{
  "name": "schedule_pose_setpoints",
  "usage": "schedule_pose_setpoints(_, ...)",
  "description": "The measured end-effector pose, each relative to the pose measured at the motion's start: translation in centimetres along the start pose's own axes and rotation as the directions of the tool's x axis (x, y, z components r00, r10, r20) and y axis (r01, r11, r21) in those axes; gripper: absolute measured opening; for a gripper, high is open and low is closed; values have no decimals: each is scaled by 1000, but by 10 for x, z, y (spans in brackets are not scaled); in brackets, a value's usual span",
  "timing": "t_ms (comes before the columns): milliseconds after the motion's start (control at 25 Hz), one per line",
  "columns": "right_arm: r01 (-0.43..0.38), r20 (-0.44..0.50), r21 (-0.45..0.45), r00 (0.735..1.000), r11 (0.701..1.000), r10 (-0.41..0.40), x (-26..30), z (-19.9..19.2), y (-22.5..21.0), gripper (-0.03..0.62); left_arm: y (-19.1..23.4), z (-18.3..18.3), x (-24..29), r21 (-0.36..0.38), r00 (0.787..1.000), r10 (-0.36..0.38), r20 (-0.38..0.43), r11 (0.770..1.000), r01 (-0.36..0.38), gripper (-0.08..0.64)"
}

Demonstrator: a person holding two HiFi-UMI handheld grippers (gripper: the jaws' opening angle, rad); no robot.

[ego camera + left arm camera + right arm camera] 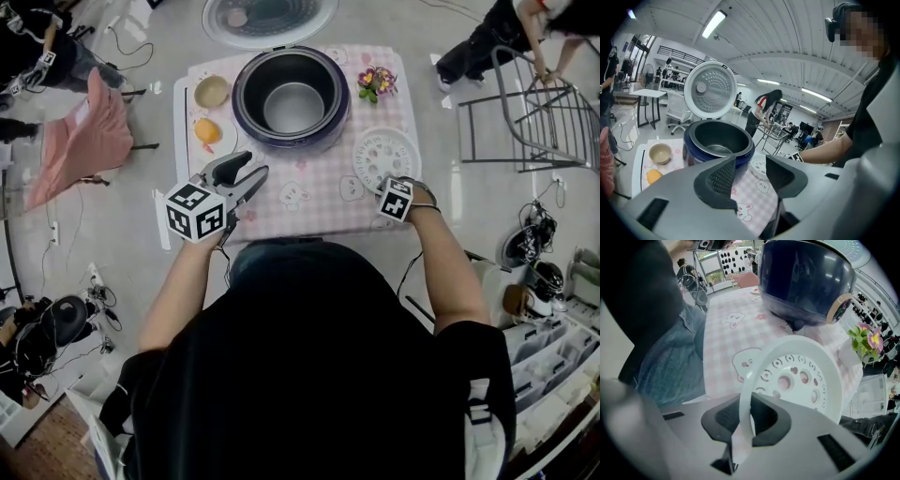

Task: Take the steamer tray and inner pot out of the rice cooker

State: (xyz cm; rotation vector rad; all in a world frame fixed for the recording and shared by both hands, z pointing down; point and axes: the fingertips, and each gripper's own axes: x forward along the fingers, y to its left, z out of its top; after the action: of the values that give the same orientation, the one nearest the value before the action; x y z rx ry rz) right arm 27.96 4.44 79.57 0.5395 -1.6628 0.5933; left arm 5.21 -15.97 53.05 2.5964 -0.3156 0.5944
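Note:
The white perforated steamer tray (pixel 386 157) lies on the pink checked tablecloth (pixel 309 202), right of the dark blue rice cooker (pixel 246 114). In the right gripper view my right gripper (pixel 746 420) points down and is shut on the tray's (pixel 797 376) near rim. The cooker's lid (pixel 710 89) stands open, and the dark inner pot (pixel 293 105) sits inside the body. My left gripper (pixel 246 173) hovers over the table's near left, apart from the cooker. Its jaws stand open with nothing between them in the left gripper view (pixel 749 176).
A tan bowl (pixel 212 91) and an orange fruit (pixel 207 130) sit left of the cooker, a small flower pot (pixel 376 82) at the back right. A metal rack (pixel 534 112) and people stand around the table. Cables lie on the floor.

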Motion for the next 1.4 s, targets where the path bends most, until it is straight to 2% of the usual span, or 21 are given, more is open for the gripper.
schedule_pose_setpoints(400,38,-21,2,999,999,-38,19,-2,1,51,-2,-4,5,1,1000,-17,-16,1000,17,219)
schedule_pose_setpoints(760,20,-11,44,1000,999,-20,33,-4,7,75,-2,-6,6,-9,1000,-20,-22,1000,20,219)
schedule_pose_setpoints(1000,-28,-1,96,1000,995,28,29,-5,10,100,-2,-4,5,-7,1000,-20,-18,1000,19,219)
schedule_pose_setpoints(1160,-90,30,148,996,985,87,24,-3,16,156,-2,1,7,-8,1000,-18,-12,1000,18,219)
schedule_pose_setpoints(1240,-65,51,155,997,986,58,17,0,8,160,-2,3,7,-7,1000,-16,-8,1000,16,219)
schedule_pose_setpoints(1320,-7,42,162,999,987,0,2,-2,-3,160,-4,5,7,-5,1000,-14,-5,1000,14,219)
schedule_pose_setpoints(1400,9,57,172,998,985,-19,-10,1,-7,161,-4,6,7,-3,1000,-11,0,1000,11,219)
